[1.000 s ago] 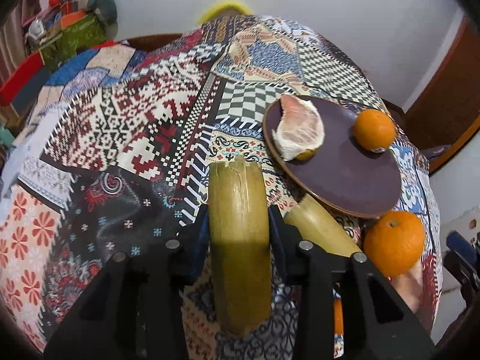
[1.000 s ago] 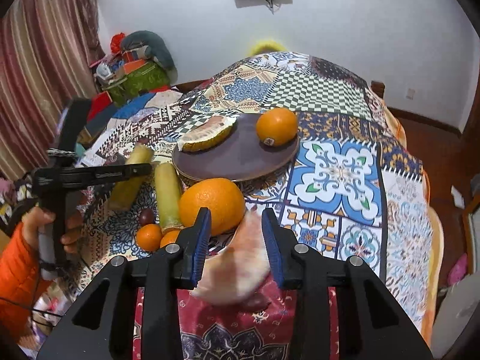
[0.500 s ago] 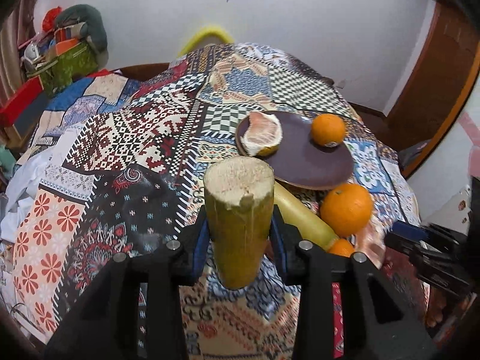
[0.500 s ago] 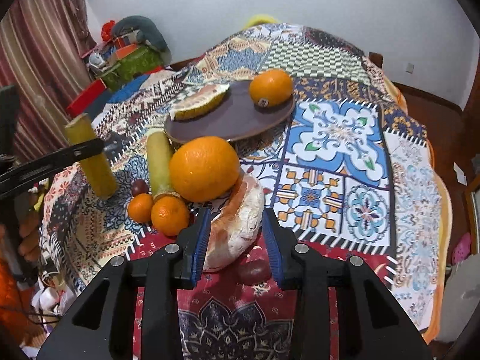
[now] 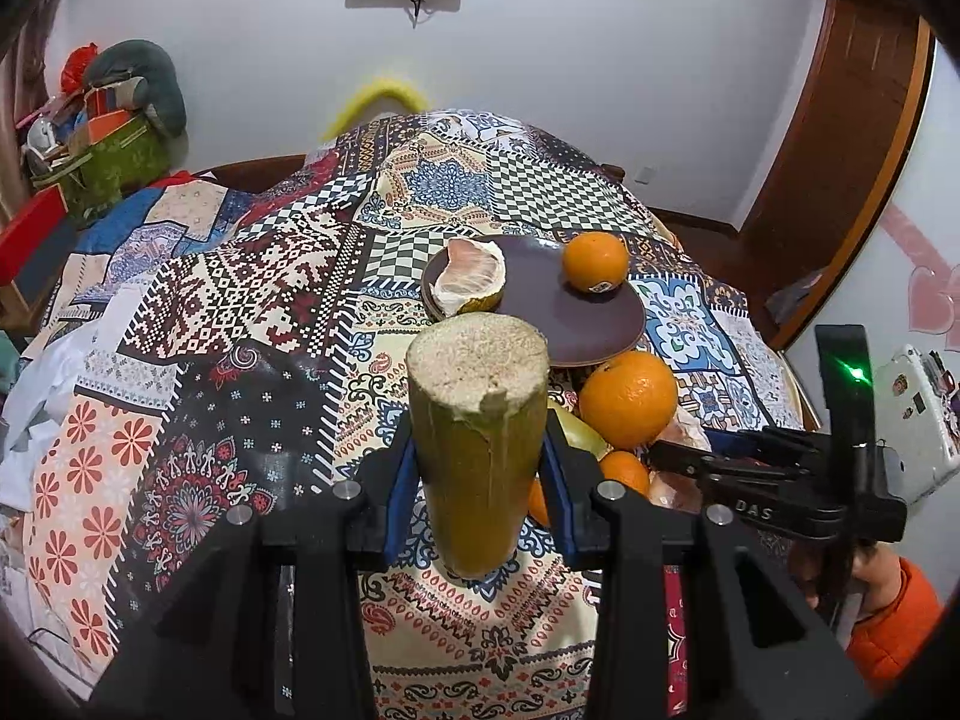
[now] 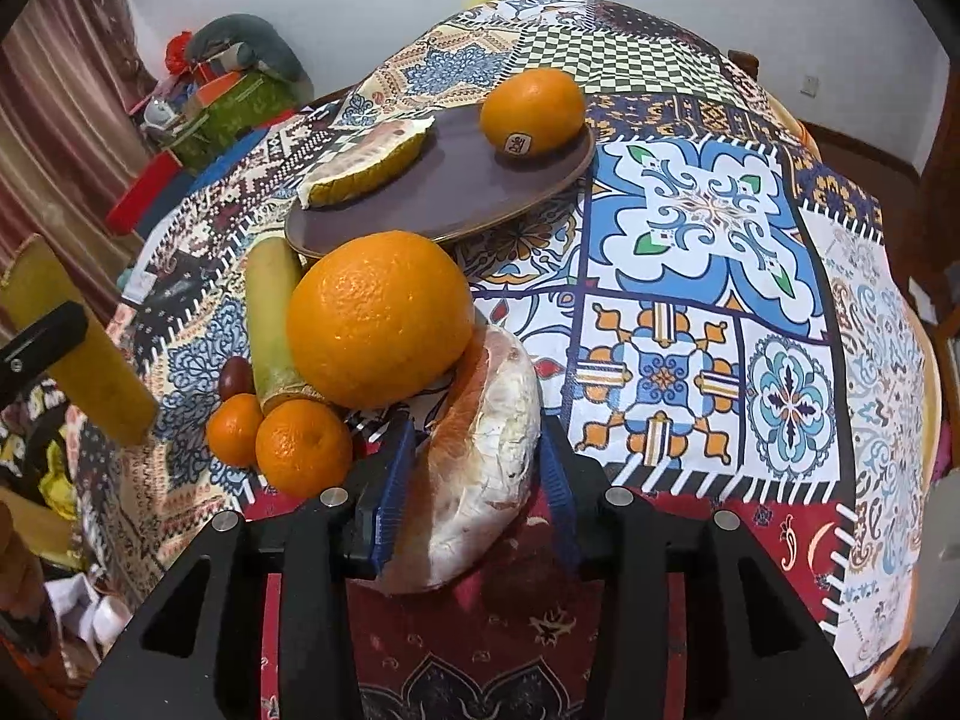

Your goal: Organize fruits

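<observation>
My left gripper (image 5: pixel 477 492) is shut on a yellow-green sugarcane piece (image 5: pixel 477 438), held upright above the cloth; it also shows in the right wrist view (image 6: pixel 78 348). My right gripper (image 6: pixel 477 480) is around a peeled pomelo segment (image 6: pixel 480 468) resting on the cloth, its blue pads beside it; whether they press it I cannot tell. A brown plate (image 6: pixel 456 192) holds a pomelo wedge (image 6: pixel 366 165) and an orange (image 6: pixel 531 111). A large orange (image 6: pixel 378 318), a second sugarcane piece (image 6: pixel 273 318), two small tangerines (image 6: pixel 303 447) and a dark date (image 6: pixel 234 378) lie in front of the plate.
A patchwork cloth (image 6: pixel 690 300) covers the round table. Bags and boxes (image 5: pixel 114 144) are piled at the far left by the wall. A wooden door (image 5: pixel 840 180) is at the right. A person's orange sleeve (image 5: pixel 894 618) holds the right gripper.
The left gripper has lifted and tipped the sugarcane piece upright, away from the cloth. The right gripper has moved forward and down around the pomelo segment, closer to the large orange.
</observation>
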The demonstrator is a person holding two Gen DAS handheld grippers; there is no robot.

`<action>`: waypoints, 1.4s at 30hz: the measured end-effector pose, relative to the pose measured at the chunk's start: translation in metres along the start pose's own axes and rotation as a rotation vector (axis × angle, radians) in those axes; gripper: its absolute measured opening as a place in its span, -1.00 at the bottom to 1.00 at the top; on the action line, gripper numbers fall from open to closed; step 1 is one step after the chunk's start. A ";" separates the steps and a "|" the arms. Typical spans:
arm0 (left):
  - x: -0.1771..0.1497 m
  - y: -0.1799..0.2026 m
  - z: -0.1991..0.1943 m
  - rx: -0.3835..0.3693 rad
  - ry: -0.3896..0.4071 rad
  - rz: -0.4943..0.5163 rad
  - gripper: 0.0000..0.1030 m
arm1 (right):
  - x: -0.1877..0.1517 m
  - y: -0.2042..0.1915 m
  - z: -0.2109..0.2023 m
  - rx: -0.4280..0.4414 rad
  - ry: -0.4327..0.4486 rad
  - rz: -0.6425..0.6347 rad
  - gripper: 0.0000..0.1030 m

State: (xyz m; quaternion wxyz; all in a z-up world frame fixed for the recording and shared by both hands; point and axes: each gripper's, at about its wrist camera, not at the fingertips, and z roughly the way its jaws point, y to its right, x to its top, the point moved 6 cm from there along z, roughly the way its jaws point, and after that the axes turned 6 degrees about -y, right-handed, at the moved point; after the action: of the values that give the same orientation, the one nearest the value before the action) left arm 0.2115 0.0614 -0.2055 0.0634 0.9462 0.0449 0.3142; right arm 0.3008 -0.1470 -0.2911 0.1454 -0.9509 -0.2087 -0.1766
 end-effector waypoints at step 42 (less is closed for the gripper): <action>0.063 0.026 -0.014 -0.017 0.102 0.025 -0.28 | 0.053 -0.005 -0.105 -0.017 0.331 -0.065 -0.60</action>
State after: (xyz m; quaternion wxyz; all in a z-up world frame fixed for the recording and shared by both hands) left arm 0.2542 0.0451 -0.1532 0.0651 0.9288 0.0337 0.3633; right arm 0.3146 -0.1612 -0.1747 0.1638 -0.9027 -0.2109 -0.3373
